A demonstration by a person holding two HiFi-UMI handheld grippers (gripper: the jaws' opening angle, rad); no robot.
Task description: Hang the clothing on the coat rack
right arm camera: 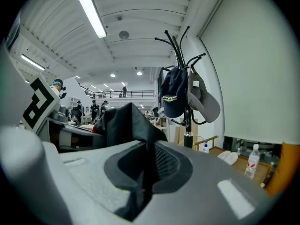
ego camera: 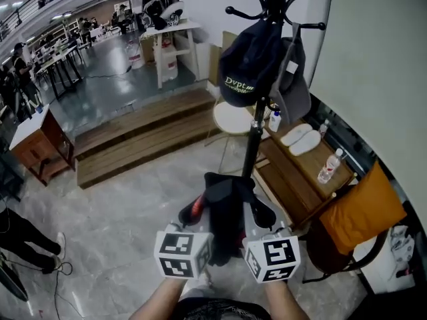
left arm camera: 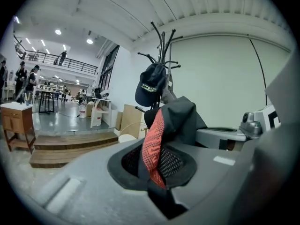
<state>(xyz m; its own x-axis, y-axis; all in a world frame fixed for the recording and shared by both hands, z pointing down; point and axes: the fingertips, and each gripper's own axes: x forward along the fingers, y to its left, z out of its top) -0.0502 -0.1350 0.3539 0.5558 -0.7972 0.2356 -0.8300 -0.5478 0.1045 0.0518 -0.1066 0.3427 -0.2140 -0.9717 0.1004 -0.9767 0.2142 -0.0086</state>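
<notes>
A black garment with a red knit band (ego camera: 227, 209) is stretched between my two grippers, just in front of the coat rack pole (ego camera: 256, 125). My left gripper (ego camera: 197, 213) is shut on its red-banded edge (left arm camera: 154, 144). My right gripper (ego camera: 259, 215) is shut on the black cloth (right arm camera: 126, 125). The black coat rack (left arm camera: 162, 46) stands ahead with a dark navy cap (ego camera: 248, 65) and a grey cap (ego camera: 293, 79) hanging on its hooks. Both caps (right arm camera: 174, 92) show in the right gripper view too.
A round white stool (ego camera: 230, 119) stands behind the pole. Wooden steps (ego camera: 140, 139) lie to the left. At the right are a low wooden bench (ego camera: 300, 169) with slippers and a bottle, and an orange cushion (ego camera: 363, 209). People stand far off at the left.
</notes>
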